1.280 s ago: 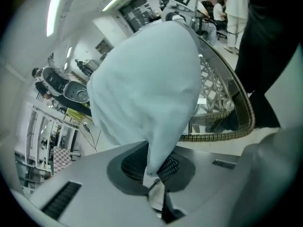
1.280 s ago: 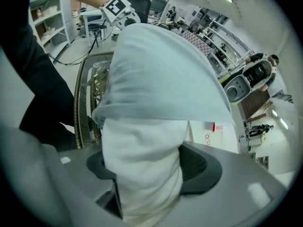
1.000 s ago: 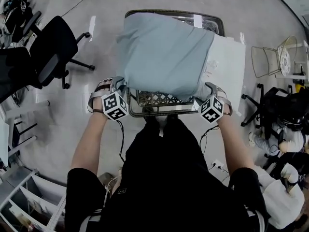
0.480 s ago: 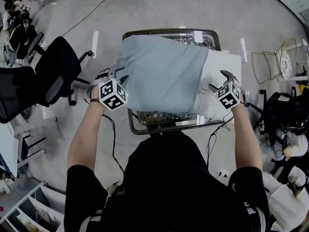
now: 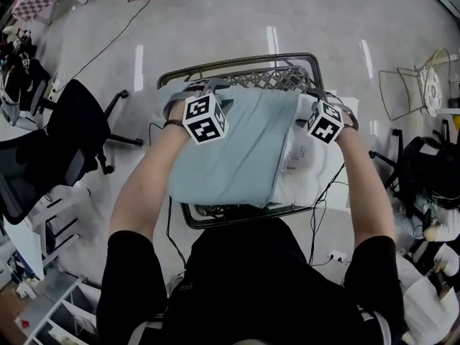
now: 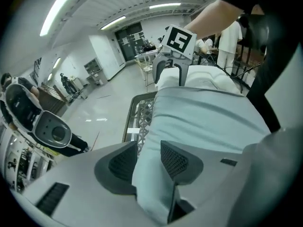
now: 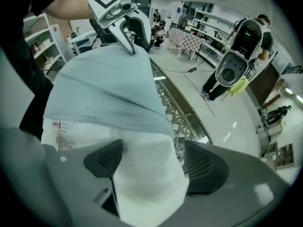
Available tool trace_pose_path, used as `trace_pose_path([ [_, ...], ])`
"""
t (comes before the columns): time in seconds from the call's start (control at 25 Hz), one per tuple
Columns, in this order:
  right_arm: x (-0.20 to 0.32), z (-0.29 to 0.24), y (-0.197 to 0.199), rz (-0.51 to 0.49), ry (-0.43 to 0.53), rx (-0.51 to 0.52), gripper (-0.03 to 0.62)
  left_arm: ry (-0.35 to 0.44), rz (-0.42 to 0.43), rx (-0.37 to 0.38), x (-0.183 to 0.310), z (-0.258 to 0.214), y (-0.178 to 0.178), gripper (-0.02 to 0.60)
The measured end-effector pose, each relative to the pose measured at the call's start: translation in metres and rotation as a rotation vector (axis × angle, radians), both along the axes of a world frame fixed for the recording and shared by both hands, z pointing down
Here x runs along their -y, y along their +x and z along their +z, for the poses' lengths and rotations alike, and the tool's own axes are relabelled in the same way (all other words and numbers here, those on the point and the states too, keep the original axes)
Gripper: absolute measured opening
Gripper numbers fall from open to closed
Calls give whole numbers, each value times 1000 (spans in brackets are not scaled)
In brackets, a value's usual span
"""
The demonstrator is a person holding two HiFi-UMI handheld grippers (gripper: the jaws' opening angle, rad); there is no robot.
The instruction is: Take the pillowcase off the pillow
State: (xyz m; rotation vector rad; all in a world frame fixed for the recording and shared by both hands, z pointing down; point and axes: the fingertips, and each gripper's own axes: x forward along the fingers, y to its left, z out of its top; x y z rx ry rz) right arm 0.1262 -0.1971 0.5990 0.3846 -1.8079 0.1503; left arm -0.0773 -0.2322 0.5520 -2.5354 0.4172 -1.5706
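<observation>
While both sets of jaws have just been opening, each straddles a far corner of the pillow (image 5: 305,175), which lies on the wire basket (image 5: 277,79). Left gripper (image 6: 148,146): jaws apart, blue pillowcase (image 5: 230,149) fabric fills the gap, no pinch visible. Right gripper (image 7: 153,146): jaws wide apart round the bare white corner, gap showing at one pad. Pillowcase covers most of the pillow; white end sticks out on the right, label (image 5: 290,158) showing.
</observation>
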Motion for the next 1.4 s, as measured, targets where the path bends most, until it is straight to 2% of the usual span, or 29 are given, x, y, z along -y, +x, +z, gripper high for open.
trace_pose_path([
  [0.16,10,19,0,-9,-154,58,476,-141,59,-58,14,18,47,162],
  [0.24,7,31,2,18,-249,100,488,-208,85,-96,15,23,73,163],
  [0.32,1,44,1,33,-327,141,485,-255,112,-91,15,34,96,164],
  [0.44,-9,44,-3,2,-364,180,409,-310,193,22,8,57,110,158],
  [0.48,-12,39,-5,-16,-364,191,370,-325,227,64,4,60,109,128],
  [0.56,-17,29,-6,-60,-362,211,286,-340,285,138,-3,63,103,24],
  [0.68,-26,12,-5,-122,-358,223,204,-310,336,249,-7,60,83,6],
  [0.84,-32,-14,1,-127,-343,241,189,-246,332,385,0,44,31,5],
  [1.04,-40,-35,11,-110,-323,282,178,-241,274,456,-8,18,-36,3],
  [1.08,-41,-37,13,-105,-323,284,178,-243,265,499,-10,13,-55,3],
  [1.16,-45,-34,28,-95,-334,239,171,-250,265,693,-16,11,-118,3],
  [1.2,-49,-29,41,-90,-342,194,170,-259,261,757,-21,10,-149,3],
  [1.24,-53,-24,53,-87,-348,149,172,-262,230,724,-25,7,-164,3],
  [1.28,-55,-19,63,-83,-346,115,172,-248,174,617,-23,0,-162,4],
  [1.32,-54,-16,67,-80,-335,97,175,-213,116,501,-15,-8,-152,5],
  [1.36,-52,-14,66,-78,-319,90,183,-170,74,421,-4,-13,-141,5],
  [1.4,-51,-13,63,-78,-303,82,192,-134,53,384,5,-14,-132,5],
])
